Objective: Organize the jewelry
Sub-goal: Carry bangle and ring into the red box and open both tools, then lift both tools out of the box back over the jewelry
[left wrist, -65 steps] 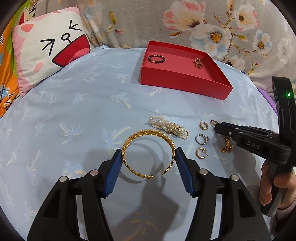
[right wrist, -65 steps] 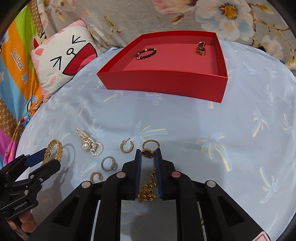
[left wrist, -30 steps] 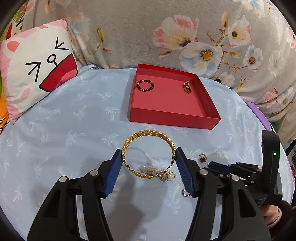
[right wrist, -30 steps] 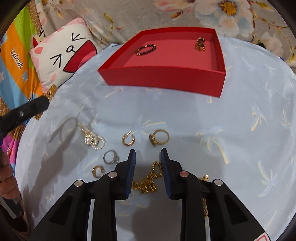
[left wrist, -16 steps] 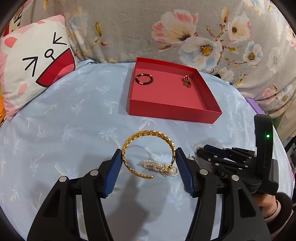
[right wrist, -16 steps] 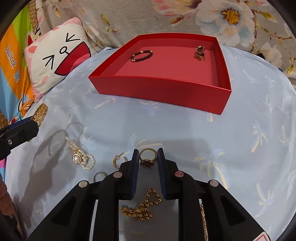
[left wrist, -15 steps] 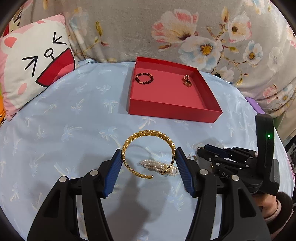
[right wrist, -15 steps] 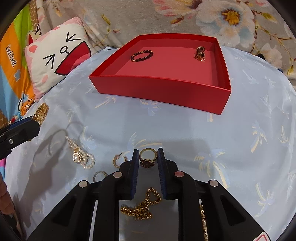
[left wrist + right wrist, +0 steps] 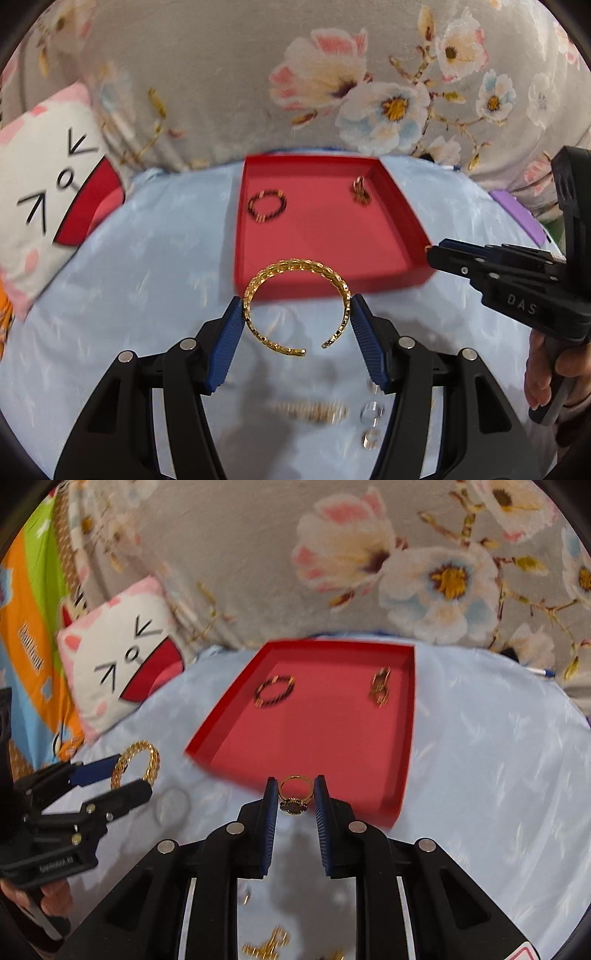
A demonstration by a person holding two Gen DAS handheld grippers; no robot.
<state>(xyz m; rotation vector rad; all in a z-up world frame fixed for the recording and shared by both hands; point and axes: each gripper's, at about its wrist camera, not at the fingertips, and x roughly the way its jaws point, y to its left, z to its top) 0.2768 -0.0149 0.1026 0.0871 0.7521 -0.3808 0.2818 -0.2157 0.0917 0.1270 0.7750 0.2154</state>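
My left gripper (image 9: 297, 314) is shut on a gold open bangle (image 9: 295, 264), held in the air just before the near wall of the red tray (image 9: 325, 236). My right gripper (image 9: 295, 794) is shut on a gold ring with a dark clover head (image 9: 293, 805), raised over the tray's (image 9: 332, 738) near right corner. A dark beaded bracelet (image 9: 275, 690) and a small gold piece (image 9: 380, 688) lie in the tray. The right wrist view has the left gripper (image 9: 122, 779) and bangle (image 9: 147, 757) at its left. The right gripper (image 9: 432, 253) reaches in from the right of the left wrist view.
Loose jewelry lies blurred on the light blue cloth below the grippers: a pearl piece (image 9: 310, 410), small rings (image 9: 371, 411) and a gold chain (image 9: 266, 947). A cat-face pillow (image 9: 122, 664) sits at the left, with floral fabric (image 9: 332, 81) behind the tray. A hand (image 9: 546, 369) holds the right gripper.
Both grippers rose and moved toward the tray. The right gripper closed on the ring and lifted it off the cloth. The left one still carries the bangle.
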